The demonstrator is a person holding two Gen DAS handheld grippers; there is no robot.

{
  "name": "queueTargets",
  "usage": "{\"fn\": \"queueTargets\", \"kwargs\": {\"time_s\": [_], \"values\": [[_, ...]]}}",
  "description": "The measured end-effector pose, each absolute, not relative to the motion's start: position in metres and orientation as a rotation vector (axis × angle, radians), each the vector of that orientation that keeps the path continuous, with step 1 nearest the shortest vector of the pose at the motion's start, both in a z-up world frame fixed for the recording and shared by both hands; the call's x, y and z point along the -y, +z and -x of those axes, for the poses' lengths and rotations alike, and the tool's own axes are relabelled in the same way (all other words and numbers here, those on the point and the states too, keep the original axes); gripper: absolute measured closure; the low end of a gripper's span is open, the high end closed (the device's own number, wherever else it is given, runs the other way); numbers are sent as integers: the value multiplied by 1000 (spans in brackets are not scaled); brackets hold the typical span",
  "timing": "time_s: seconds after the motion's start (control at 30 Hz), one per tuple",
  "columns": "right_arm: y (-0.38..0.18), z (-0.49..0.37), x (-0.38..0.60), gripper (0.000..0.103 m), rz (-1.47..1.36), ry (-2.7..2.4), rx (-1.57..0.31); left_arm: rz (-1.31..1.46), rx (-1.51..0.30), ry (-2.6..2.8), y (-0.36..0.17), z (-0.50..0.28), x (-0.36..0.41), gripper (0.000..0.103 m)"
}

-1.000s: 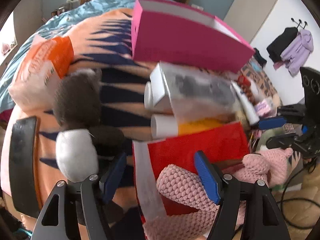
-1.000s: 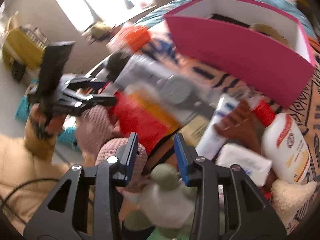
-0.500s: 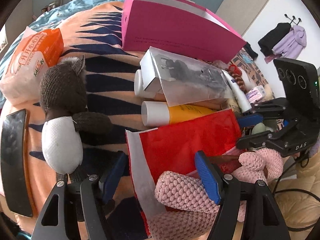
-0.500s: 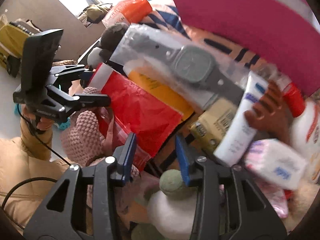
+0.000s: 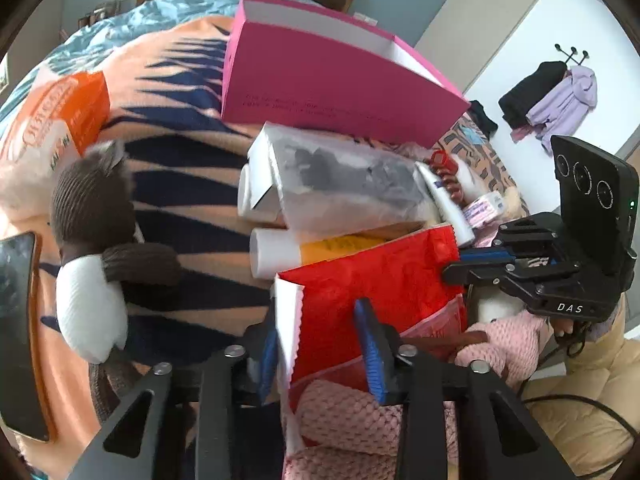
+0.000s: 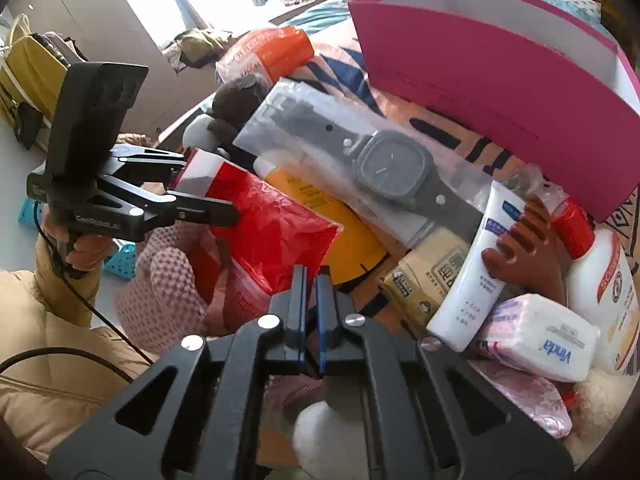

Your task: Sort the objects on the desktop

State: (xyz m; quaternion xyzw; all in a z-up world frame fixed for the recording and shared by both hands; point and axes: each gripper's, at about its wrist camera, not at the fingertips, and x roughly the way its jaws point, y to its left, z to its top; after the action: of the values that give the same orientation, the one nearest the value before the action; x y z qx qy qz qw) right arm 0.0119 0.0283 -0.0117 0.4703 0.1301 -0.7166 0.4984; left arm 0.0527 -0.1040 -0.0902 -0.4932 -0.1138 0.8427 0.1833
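Note:
A red foil bag point(image 5: 372, 280) lies on the pile of objects on the striped blanket; it also shows in the right wrist view point(image 6: 272, 224). My left gripper point(image 5: 320, 356) is open, its two blue pads on either side of the bag's white serrated edge. My right gripper point(image 6: 311, 312) is shut with nothing between its pads, just in front of the red bag's lower corner. A pink open box point(image 5: 332, 80) stands behind the pile. A bagged grey watch point(image 6: 388, 168), an orange tube point(image 5: 316, 252) and a pink knitted toy point(image 5: 348, 412) lie around the bag.
A brown and white plush toy point(image 5: 96, 248), an orange tissue pack point(image 5: 52, 120) and a black phone point(image 5: 16, 320) lie at the left. A white cream tube point(image 6: 476, 264), brown comb point(image 6: 532, 240), Vinda tissue pack point(image 6: 536, 336) and white bottle point(image 6: 604, 296) crowd the right.
My left gripper moved forward, so the red bag's white edge now sits between its narrowed pads. My right gripper closed from open to shut and pulled back a little.

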Motion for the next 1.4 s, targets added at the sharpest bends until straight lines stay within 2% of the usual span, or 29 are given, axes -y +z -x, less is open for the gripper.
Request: {"fn": "queueTargets", "kwargs": {"time_s": [0.47, 0.93, 1.2, 1.27, 1.33, 1.37, 1.4], "values": [[12, 0, -50, 98, -1050, -1852, -223, 1327, 313, 2389, -72, -33, 86, 74], [35, 13, -78, 98, -991, -1928, -97, 1184, 258, 2445, -32, -6, 63, 75], [29, 38, -80, 98, -1015, -1982, -61, 1243, 258, 2439, -47, 20, 59, 75], [25, 44, -81, 98, -1039, -1986, -44, 1278, 273, 2423, -55, 21, 62, 73], [21, 49, -83, 98, -1049, -1992, -33, 1281, 283, 2407, -57, 17, 65, 67], [21, 50, -83, 98, -1052, -1991, -29, 1277, 287, 2392, -57, 14, 67, 63], [20, 51, -84, 98, -1053, -1993, -24, 1274, 288, 2380, -57, 10, 68, 52]]}}
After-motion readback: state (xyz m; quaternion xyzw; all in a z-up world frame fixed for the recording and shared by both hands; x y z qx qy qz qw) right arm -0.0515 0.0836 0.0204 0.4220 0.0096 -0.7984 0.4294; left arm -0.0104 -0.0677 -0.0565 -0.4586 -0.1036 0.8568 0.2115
